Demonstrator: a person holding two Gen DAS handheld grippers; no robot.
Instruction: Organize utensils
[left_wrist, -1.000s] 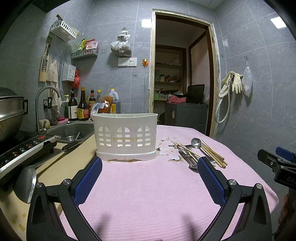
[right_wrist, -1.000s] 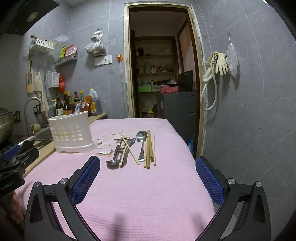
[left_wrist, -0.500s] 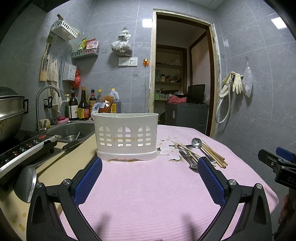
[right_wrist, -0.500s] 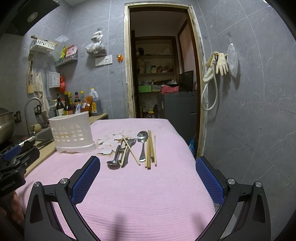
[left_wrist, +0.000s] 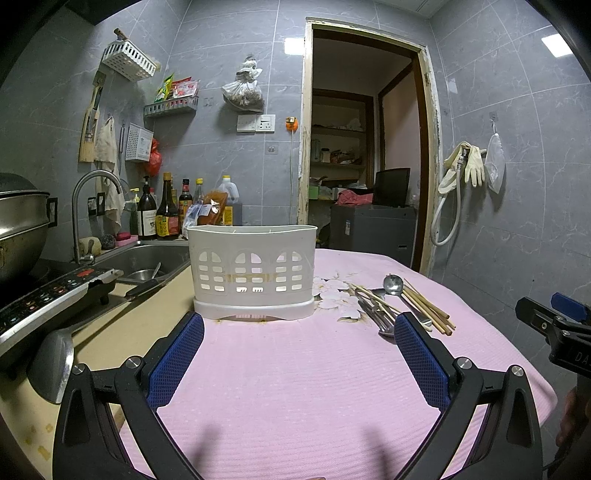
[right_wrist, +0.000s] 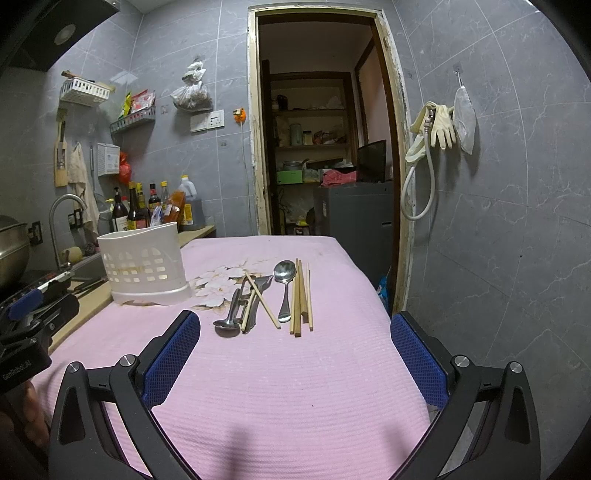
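Observation:
A white slotted utensil holder (left_wrist: 253, 273) stands on the pink cloth (left_wrist: 295, 387), also in the right wrist view (right_wrist: 142, 264). Right of it lie a steel spoon (right_wrist: 285, 280), wooden chopsticks (right_wrist: 301, 295), and more steel cutlery with a loose chopstick (right_wrist: 243, 302); they show in the left wrist view as a pile (left_wrist: 399, 302). My left gripper (left_wrist: 298, 356) is open and empty, just short of the holder. My right gripper (right_wrist: 295, 356) is open and empty, just short of the utensils.
A sink (left_wrist: 147, 258) with a tap (left_wrist: 86, 206), bottles (left_wrist: 166, 210) and an induction cooker (left_wrist: 48, 295) lie left. A pot (left_wrist: 20, 225) sits far left. A doorway (right_wrist: 325, 155) is behind the table. The table's right edge drops off by the wall.
Both grippers have edged slightly forward toward the holder and the utensils. Nothing on the table has moved.

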